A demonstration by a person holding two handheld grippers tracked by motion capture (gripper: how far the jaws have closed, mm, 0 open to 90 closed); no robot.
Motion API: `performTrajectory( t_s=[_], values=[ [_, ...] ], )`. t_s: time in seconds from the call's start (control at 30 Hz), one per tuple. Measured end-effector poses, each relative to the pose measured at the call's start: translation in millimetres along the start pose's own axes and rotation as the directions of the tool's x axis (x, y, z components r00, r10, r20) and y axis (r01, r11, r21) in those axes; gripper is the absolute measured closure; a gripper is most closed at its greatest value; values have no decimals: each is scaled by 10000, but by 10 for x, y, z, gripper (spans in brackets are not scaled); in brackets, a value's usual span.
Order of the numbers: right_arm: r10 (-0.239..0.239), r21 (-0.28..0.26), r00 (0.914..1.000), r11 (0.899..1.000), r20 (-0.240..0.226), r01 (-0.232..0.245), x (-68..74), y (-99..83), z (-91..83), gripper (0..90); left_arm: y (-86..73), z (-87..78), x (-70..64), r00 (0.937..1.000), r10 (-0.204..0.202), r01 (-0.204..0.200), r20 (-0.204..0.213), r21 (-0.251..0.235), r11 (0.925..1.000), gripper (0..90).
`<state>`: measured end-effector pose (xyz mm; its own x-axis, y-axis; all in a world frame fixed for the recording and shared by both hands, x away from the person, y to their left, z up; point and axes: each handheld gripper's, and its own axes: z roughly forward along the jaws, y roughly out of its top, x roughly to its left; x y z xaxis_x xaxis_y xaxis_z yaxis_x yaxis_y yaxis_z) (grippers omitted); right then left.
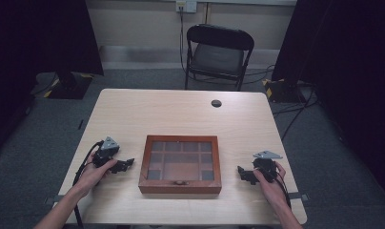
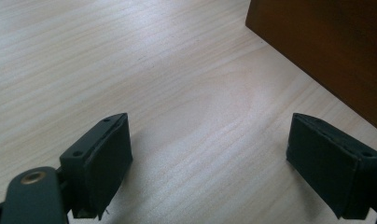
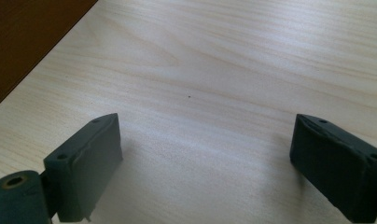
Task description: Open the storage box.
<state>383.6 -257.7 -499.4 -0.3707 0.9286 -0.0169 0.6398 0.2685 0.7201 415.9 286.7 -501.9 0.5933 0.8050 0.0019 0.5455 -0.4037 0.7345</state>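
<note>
A brown wooden box point(image 1: 180, 163) with a glass lid and a small front knob lies shut at the middle of the table, near the front edge. Through the glass I see several compartments. My left gripper point(image 1: 125, 165) rests on the table just left of the box, open, its jaws pointing at the box's left side. My right gripper point(image 1: 242, 173) rests to the right of the box, open and turned toward it. Nothing sits between the jaws of my left gripper point(image 2: 209, 156), and the box wall point(image 2: 331, 42) shows at upper right. My right gripper point(image 3: 204, 161) also holds nothing.
The light wooden table point(image 1: 181, 112) has a round cable hole point(image 1: 216, 103) near its far edge. A black folding chair point(image 1: 218, 53) stands behind the table. Black stands and cables lie on the grey floor at both sides.
</note>
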Motion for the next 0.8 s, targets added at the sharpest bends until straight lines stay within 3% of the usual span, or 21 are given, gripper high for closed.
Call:
performTrajectory(
  t_s=[0.27,0.47,0.6,0.8],
  values=[
    [-221,354,9996,9991,-163,227,13,51,-26,154,2,-2,4,10000,30,-30,11,30,10000,133],
    [-344,5,9988,9994,-359,345,7,131,-133,196,2,-2,4,10000,38,-38,11,33,10000,133],
    [-16,-379,9947,9993,-1026,-23,15,185,-231,199,2,-2,5,10000,37,-37,13,32,10000,132],
    [-318,-527,9871,9983,-1572,238,109,264,-301,256,2,-2,5,10000,45,-45,12,32,10000,132]
  ],
)
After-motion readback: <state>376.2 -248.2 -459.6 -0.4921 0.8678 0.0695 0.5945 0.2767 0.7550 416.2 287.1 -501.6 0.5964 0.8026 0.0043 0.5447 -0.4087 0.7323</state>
